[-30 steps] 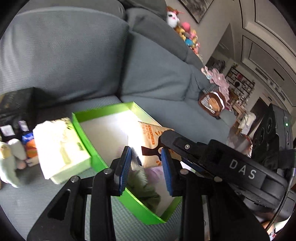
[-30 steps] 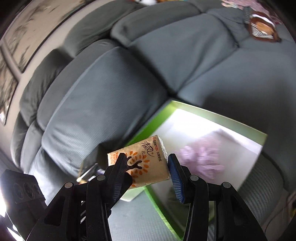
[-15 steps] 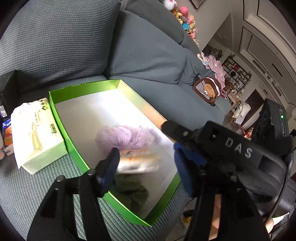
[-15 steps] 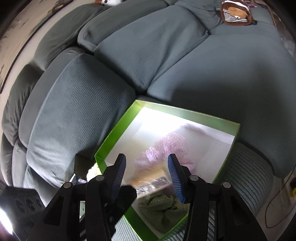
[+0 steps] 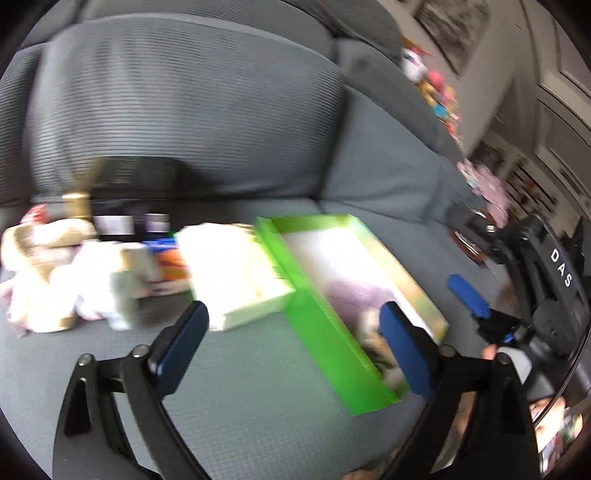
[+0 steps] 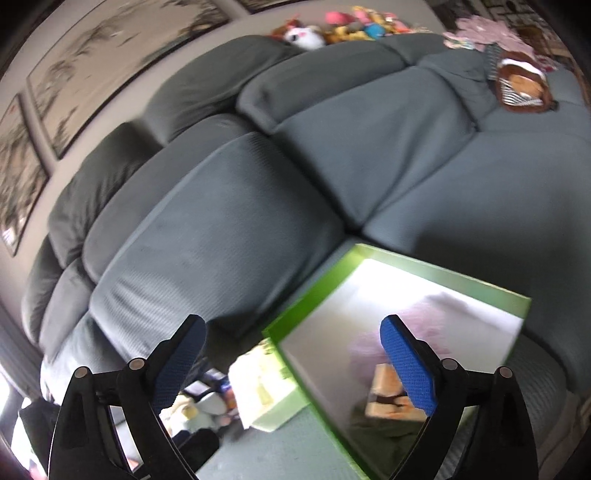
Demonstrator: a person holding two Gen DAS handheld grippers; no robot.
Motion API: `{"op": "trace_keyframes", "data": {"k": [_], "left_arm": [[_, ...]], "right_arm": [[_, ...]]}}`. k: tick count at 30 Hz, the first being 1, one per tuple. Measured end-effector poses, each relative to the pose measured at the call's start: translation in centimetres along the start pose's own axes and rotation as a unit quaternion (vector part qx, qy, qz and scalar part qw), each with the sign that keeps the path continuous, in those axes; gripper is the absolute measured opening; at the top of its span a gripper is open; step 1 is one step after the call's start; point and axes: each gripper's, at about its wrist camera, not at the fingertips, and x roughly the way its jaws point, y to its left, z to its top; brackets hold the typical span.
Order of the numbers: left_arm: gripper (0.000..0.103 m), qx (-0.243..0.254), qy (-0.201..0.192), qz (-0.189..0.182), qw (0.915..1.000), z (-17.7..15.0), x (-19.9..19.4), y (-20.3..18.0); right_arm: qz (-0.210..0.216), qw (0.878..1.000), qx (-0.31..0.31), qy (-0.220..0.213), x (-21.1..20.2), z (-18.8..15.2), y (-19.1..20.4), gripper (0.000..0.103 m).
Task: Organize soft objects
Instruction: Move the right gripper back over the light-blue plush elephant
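The grey sofa (image 6: 258,206) fills both views, and everything rests on its seat. On it lies one shallow green box (image 6: 413,264) with a white bottom, its lid off. Inside the box are three soft things: one pale purple fluffy piece (image 6: 369,343) near the middle, one orange tissue pack (image 6: 386,398) in front of it, and one dark green cloth (image 6: 384,430) at the near end, touching the pack. In the left wrist view the contents are blurred (only the purple shape (image 5: 351,291) is clear).

Just beside the box, against its long wall, lies one pale green and white tissue pack (image 5: 236,273), outside the box. Further along the seat is a small heap of cream and white plush toys (image 5: 62,273); I cannot count them because of the blur. Between the heap and the pale pack some orange and blue packets (image 5: 170,264) show, also not countable. Behind them stands a dark box (image 5: 136,184) against the backrest.

Far along the sofa lie one brown plush toy (image 6: 522,86) and a row of colourful toys (image 6: 343,27) on the backrest.

The left gripper (image 5: 291,343) has just been opening its jaws; they stand wide and hold nothing. The right gripper (image 6: 293,358) has also just been opening, wide and empty, above the box.
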Motion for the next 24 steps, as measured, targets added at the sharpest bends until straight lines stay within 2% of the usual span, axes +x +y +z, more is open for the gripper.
{"op": "trace_keyframes", "data": {"k": [6,9,14,20,24], "left_arm": [[0.097,-0.027,-0.022,0.068,0.9971,-0.5,-4.2,5.1],[0.098,-0.061,-0.043,0.09,0.9931,-1.7,-5.0,9.0],[0.098,-0.143,-0.005,0.132,0.9808,-3.2,-4.3,14.5],[0.098,-0.185,-0.022,0.131,0.9737,-3.2,-5.8,17.1],[0.098,-0.21,-0.011,0.149,0.9662,-3.2,-6.2,18.4]], "right_arm": [[0.017,0.999,-0.043,0.029,1.4,-1.5,4.1,0.096],[0.015,0.996,-0.071,0.044,2.2,-2.3,6.5,0.096],[0.01,0.99,-0.122,0.068,3.7,-4.7,9.8,0.096],[-0.002,0.978,-0.187,0.094,5.6,-7.8,13.9,0.096],[0.005,0.968,-0.225,0.111,6.4,-9.8,16.5,0.096]]}}
